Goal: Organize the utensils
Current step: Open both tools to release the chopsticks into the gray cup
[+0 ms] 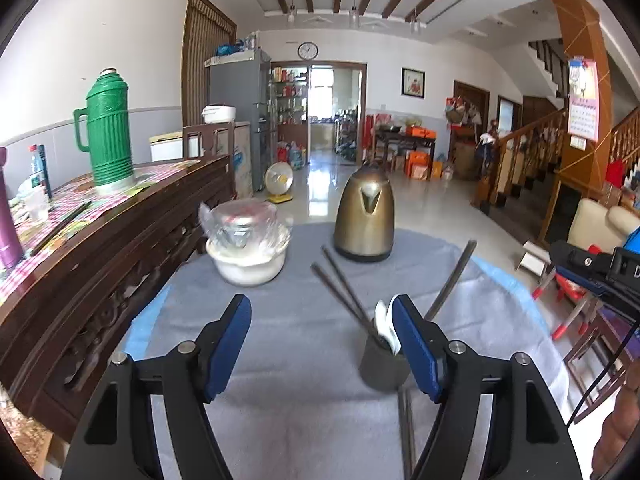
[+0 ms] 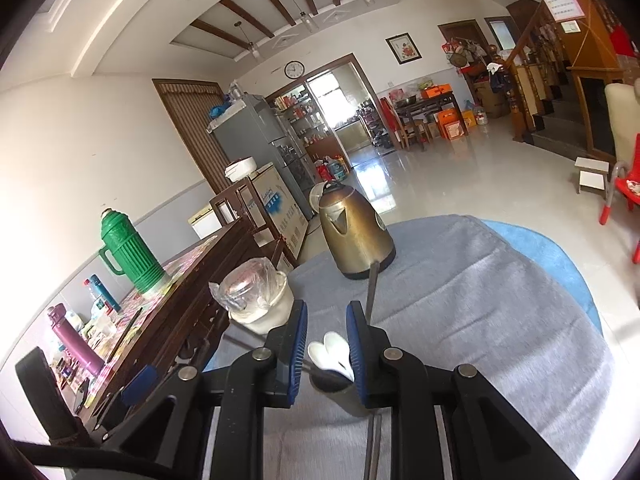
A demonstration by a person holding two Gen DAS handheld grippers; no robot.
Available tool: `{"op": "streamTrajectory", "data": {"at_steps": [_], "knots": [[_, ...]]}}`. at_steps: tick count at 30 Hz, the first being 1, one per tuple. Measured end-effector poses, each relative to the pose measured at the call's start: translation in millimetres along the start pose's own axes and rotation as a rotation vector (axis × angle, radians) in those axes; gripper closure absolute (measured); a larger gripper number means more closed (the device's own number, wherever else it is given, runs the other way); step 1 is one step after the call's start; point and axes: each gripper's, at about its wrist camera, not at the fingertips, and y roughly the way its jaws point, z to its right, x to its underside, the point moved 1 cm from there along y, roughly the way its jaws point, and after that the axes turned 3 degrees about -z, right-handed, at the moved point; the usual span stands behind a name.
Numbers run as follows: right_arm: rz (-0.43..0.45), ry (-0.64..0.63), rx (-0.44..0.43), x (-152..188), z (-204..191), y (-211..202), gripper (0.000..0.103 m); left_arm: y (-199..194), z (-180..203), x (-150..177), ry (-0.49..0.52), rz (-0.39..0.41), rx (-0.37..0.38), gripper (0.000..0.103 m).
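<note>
Dark utensil cup (image 1: pixel 381 364) near centre on grey cloth (image 1: pixel 288 360), upright. Inside: two white spoons (image 2: pixel 334 354) and dark chopsticks (image 1: pixel 344 296) leaning far-left, one more chopstick (image 1: pixel 452 280) leaning far-right. Another pair of chopsticks (image 1: pixel 406 432) flat on cloth, just near side of cup. Left gripper (image 1: pixel 321 344) spread wide, nothing between pads, right pad just beside cup rim, contact unclear. Right gripper (image 2: pixel 327 354) narrowly parted over cup mouth, spoon bowls in the gap, pads not seen pressing on them. Brass-coloured kettle (image 1: pixel 363 216) far centre, white bowl with plastic-wrapped contents (image 1: pixel 248 252) far left. Green thermos (image 1: pixel 109 128) on wooden sideboard (image 1: pixel 132 232) at left.
</note>
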Motion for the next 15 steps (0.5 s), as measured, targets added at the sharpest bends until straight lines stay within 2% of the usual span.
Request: {"op": "streamTrajectory", "data": {"at_steps": [7,15], "knots": [[-0.041,0.01,0.004,23,4,-16,0.08,-26,4,13,0.063,0.009,-0.053,0.025],[-0.107,-0.005,0.012,51,4,-21,0.08,-42,5,21,0.086,0.01,-0.058,0.023]]}}
